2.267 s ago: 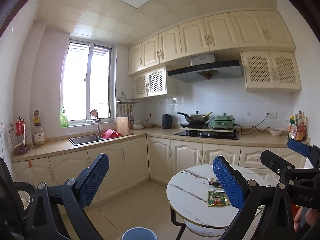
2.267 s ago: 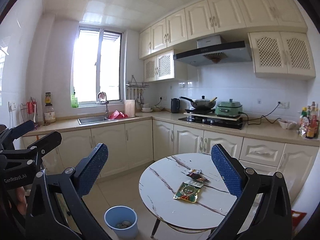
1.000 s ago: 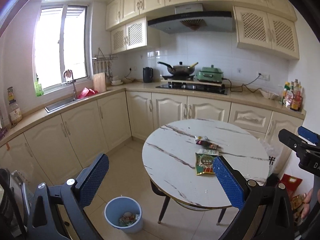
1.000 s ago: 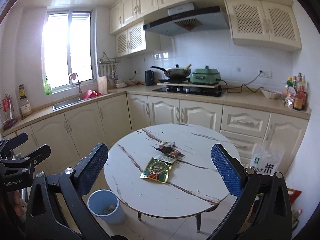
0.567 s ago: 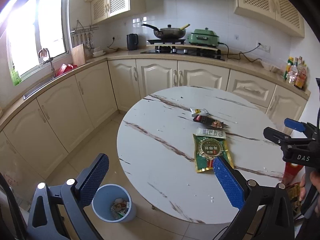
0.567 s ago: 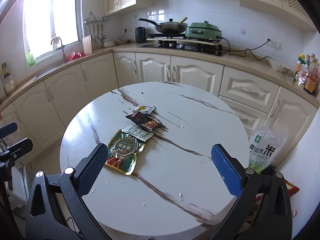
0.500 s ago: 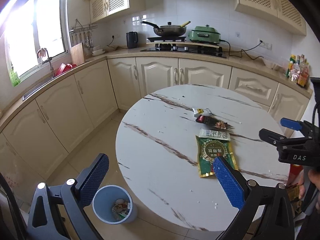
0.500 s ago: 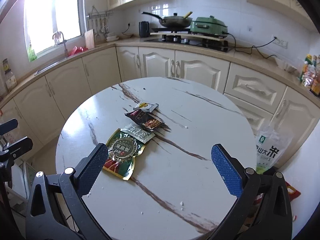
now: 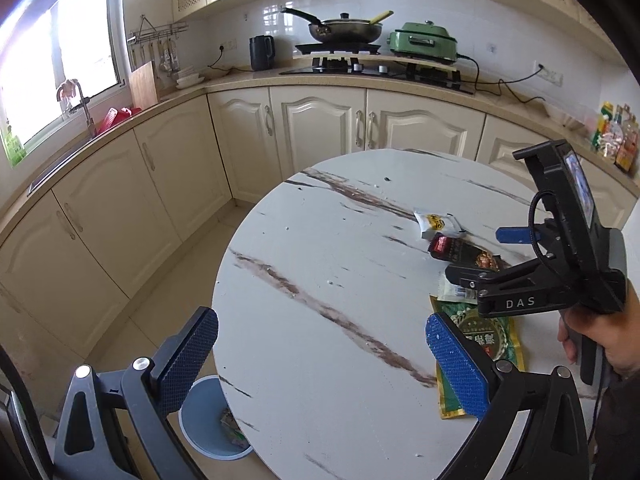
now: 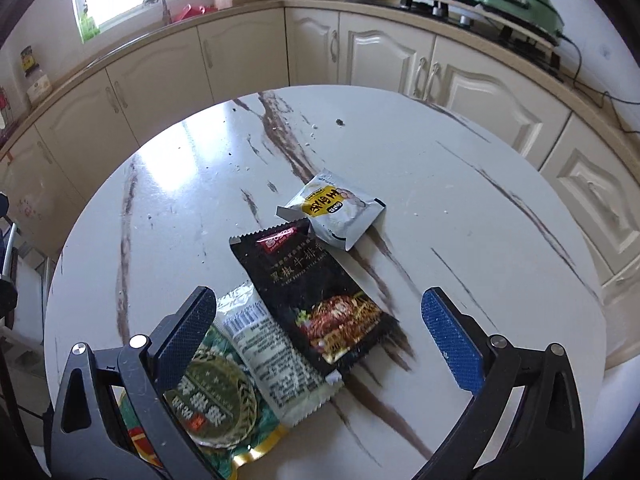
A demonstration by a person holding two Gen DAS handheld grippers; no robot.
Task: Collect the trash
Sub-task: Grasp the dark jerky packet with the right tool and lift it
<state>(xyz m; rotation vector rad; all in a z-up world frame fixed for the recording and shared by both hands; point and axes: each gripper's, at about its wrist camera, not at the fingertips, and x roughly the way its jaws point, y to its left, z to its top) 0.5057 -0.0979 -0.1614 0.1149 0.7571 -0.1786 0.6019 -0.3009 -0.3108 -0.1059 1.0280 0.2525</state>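
Right tongs gape over black wrapper, seemingly untouched.

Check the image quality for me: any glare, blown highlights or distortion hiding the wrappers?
Left wrist view: window blown out, fisheye bends the counter; the right gripper partly hides the wrappers. Right wrist view: window glare on the table, clear of the sharp black wrapper; green packet partly behind a finger.
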